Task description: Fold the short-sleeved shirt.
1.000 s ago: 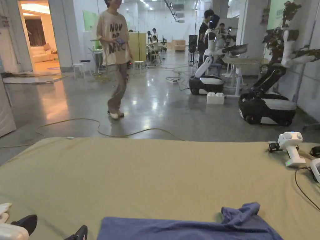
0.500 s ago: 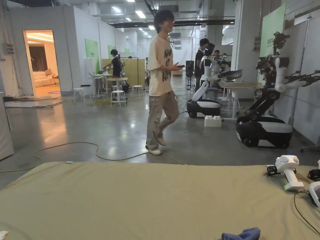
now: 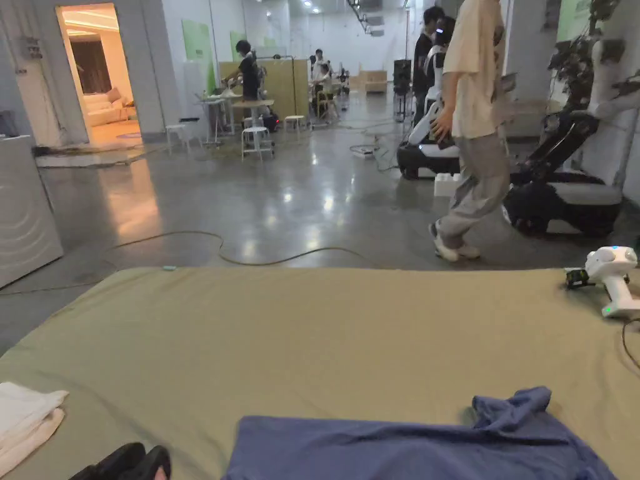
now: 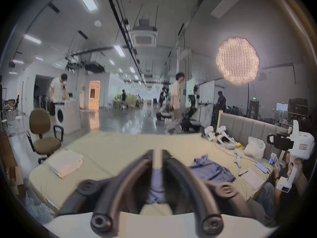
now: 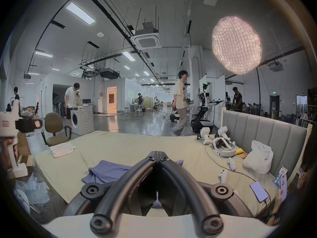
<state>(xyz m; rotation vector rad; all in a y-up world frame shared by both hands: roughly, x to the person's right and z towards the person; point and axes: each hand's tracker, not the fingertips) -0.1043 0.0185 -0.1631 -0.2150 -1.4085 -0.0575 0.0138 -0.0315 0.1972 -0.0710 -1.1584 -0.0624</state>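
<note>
A blue short-sleeved shirt [image 3: 406, 447] lies spread and rumpled on the olive bed sheet [image 3: 325, 337] at the near edge, one sleeve bunched up at its right [image 3: 512, 403]. My left gripper [image 3: 134, 461] pokes in at the bottom left, left of the shirt and apart from it. In its own view its jaws [image 4: 157, 153] stand open by a narrow gap with nothing held, and the shirt [image 4: 212, 170] shows beyond. My right gripper [image 5: 157, 154] is shut and empty above the shirt [image 5: 106, 171]. A hand holds it up at the right [image 4: 274, 141].
A folded white towel [image 3: 25, 419] lies at the bed's left edge. White controllers [image 3: 612, 278], a headset [image 5: 223, 147], a plastic bag [image 5: 257, 157], a phone [image 5: 259, 191] and cables crowd the right side by the headboard. A person [image 3: 475, 125] walks past the far side.
The head camera tilted up and came back down. The person walked from left to right beyond the bed. My left gripper's jaws stand closer together. The shirt has not moved.
</note>
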